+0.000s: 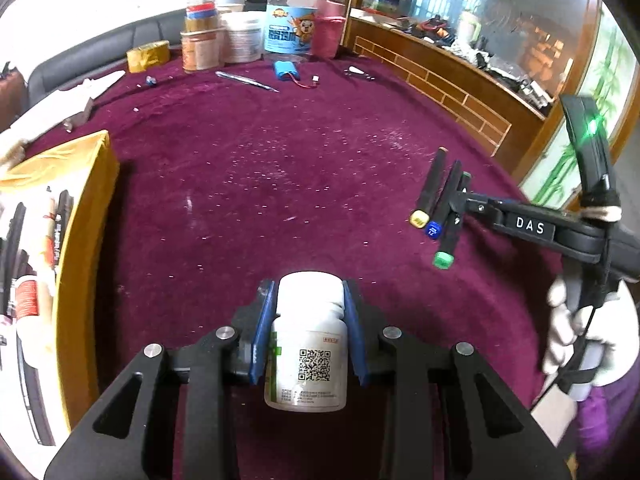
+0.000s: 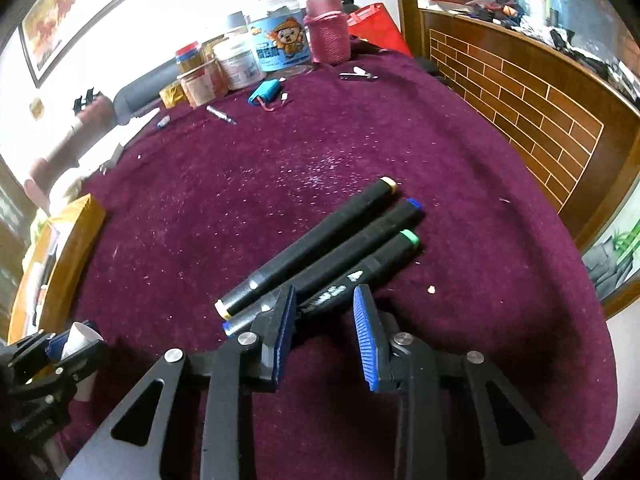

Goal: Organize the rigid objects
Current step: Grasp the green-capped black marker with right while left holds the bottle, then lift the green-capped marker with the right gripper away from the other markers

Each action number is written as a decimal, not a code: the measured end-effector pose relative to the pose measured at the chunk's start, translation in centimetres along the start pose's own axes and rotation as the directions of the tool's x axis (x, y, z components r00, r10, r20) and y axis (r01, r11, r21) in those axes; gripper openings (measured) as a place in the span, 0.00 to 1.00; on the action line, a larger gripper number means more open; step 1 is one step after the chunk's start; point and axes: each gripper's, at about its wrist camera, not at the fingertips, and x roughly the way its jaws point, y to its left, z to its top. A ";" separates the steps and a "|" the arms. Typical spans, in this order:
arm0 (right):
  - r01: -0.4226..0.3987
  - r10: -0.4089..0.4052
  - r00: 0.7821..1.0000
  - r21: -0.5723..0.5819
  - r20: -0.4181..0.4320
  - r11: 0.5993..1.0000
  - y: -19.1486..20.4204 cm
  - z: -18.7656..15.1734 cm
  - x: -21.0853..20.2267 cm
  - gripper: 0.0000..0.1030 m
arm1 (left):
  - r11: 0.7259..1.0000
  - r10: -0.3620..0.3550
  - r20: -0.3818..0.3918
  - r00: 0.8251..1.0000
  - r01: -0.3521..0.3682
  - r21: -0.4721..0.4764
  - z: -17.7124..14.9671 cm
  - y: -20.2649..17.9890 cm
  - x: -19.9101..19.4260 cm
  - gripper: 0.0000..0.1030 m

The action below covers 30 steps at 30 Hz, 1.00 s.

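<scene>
Left hand-held gripper (image 1: 308, 332): one white bottle (image 1: 306, 352); three markers (image 2: 320, 256)

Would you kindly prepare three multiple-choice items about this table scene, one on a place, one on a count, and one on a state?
1. Where does the yellow box sit in the left wrist view?
A. At the left edge
B. At the far right
C. Beside the jars at the back

2. How many black markers lie together on the purple cloth?
A. Two
B. Three
C. Five

3. What is the left gripper doing?
A. Standing open and empty
B. Holding a marker
C. Clamping the white bottle

Answers:
A, the box fills the left edge.
B, yellow marker, blue marker and green marker lie side by side.
C, both blue pads press the bottle.
</scene>
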 end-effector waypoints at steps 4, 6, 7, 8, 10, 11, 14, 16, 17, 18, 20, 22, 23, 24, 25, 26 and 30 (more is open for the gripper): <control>0.057 -0.058 0.998 -0.060 -0.005 0.997 2.0 0.3 0.4 0.26 | 0.999 0.049 0.020 0.999 -0.050 0.014 -0.4 -0.2 -0.3 0.29; 0.063 -0.063 0.998 -0.083 -0.005 0.995 2.7 0.1 0.4 0.26 | 0.997 0.070 0.031 0.997 -0.070 0.019 -0.5 -0.2 -0.6 0.29; 0.069 -0.069 0.998 -0.094 -0.004 0.993 3.0 0.1 0.4 0.26 | 0.996 0.082 0.035 0.996 -0.083 0.022 -0.6 -0.1 -0.7 0.29; 0.074 -0.074 0.997 -0.100 -0.004 0.992 3.2 0.0 0.4 0.26 | 0.995 0.095 0.040 0.995 -0.096 0.025 -0.7 0.0 -0.9 0.29; 0.070 -0.071 0.997 -0.088 -0.006 0.994 2.9 0.0 0.3 0.26 | 0.992 0.119 0.051 0.992 -0.120 0.027 -0.8 0.3 -1.1 0.29; 0.072 -0.073 0.997 -0.068 -0.006 0.995 2.5 0.0 0.3 0.27 | 0.991 0.127 0.056 0.990 -0.128 0.027 -0.8 0.5 -1.3 0.29; 0.114 -0.114 0.993 -0.021 -0.021 0.993 1.4 -0.1 0.5 0.27 | 0.989 0.145 0.075 0.987 -0.147 0.029 -0.9 0.9 -1.8 0.30; 0.091 -0.090 0.995 0.016 -0.053 0.996 0.5 -0.3 1.1 0.27 | 0.988 0.149 0.086 0.985 -0.152 0.026 -0.9 1.2 -2.1 0.30; 0.098 -0.098 0.994 0.008 -0.051 0.995 0.7 -0.3 1.0 0.27 | 0.988 0.148 0.090 0.985 -0.151 0.024 -1.0 1.3 -2.2 0.30; 0.105 -0.105 0.993 -0.001 -0.053 0.995 0.9 -0.3 0.9 0.28 | 0.988 0.147 0.091 0.985 -0.150 0.022 -1.0 1.4 -2.2 0.30; 0.117 -0.118 0.992 -0.019 -0.051 0.993 1.4 -0.3 1.1 0.31 | 0.989 0.143 0.089 0.986 -0.145 0.017 -1.0 1.6 -2.2 0.30; 0.128 -0.130 0.991 -0.035 -0.043 0.991 1.7 -0.3 1.2 0.31 | 0.990 0.138 0.087 0.987 -0.140 0.015 -1.0 1.6 -2.1 0.30; 0.130 -0.132 0.991 -0.039 -0.039 0.991 1.8 -0.3 1.2 0.29 | 0.990 0.138 0.087 0.987 -0.140 0.015 -1.0 1.6 -2.1 0.30; 0.130 -0.132 0.991 -0.043 -0.034 0.991 1.7 -0.3 1.2 0.26 | 0.990 0.137 0.088 0.987 -0.139 0.015 -1.1 1.5 -2.2 0.30; 0.130 -0.131 0.991 -0.040 -0.030 0.991 1.6 -0.2 1.2 0.24 | 0.991 0.134 0.089 0.987 -0.136 0.016 -1.1 1.5 -2.3 0.30; 0.127 -0.128 0.991 -0.034 -0.028 0.991 1.4 -0.3 1.1 0.19 | 0.991 0.132 0.090 0.987 -0.134 0.017 -1.2 1.4 -2.4 0.30; 0.060 -0.059 0.998 0.034 -0.038 0.998 -0.1 -0.3 0.4 0.13 | 0.991 0.128 0.101 0.987 -0.130 0.015 -1.2 1.4 -2.9 0.30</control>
